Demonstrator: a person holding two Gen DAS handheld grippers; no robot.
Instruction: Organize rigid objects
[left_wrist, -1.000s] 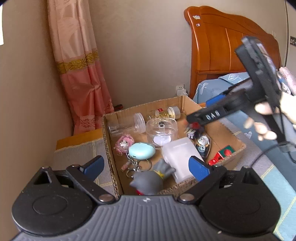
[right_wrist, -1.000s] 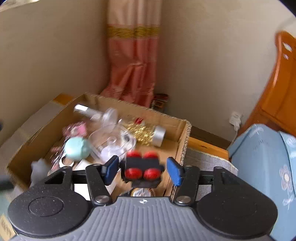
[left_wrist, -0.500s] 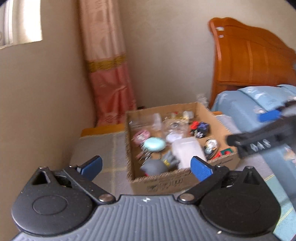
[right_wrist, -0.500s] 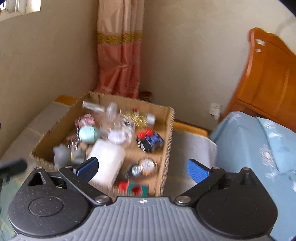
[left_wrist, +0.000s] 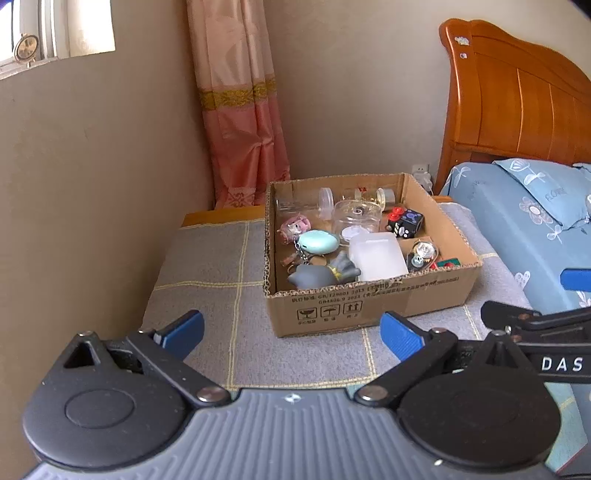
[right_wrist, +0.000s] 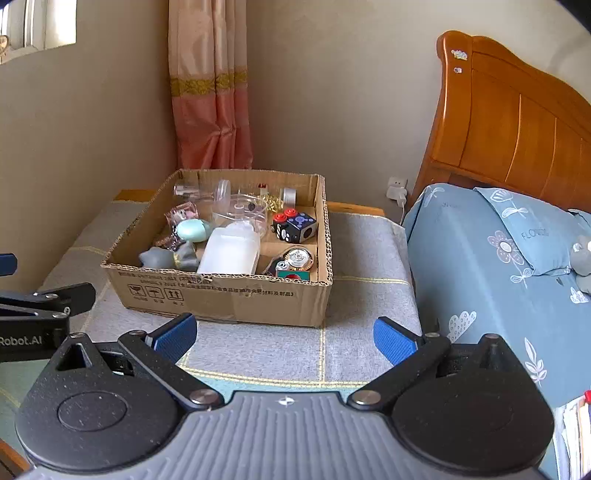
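Cardboard box (right_wrist: 229, 295) sits on the grey checked mat (right_wrist: 362, 266), toward its back edge, near the curtain (right_wrist: 210, 110) corner and beside the bed (right_wrist: 498, 258). Inside – black cube with red buttons (right_wrist: 295, 227) against the right wall, white plastic container (right_wrist: 231, 251) mid-front, grey cat figure (right_wrist: 168, 256) at front left, mint oval (right_wrist: 192, 229) behind it, clear round jar (right_wrist: 245, 210) toward the back. Right gripper (right_wrist: 284, 336) wide open, nothing between the fingers; jaws have just been opening, clear of the box's front wall. Left gripper (left_wrist: 291, 332) also spread wide, empty – hovering in front of the box, not touching it.
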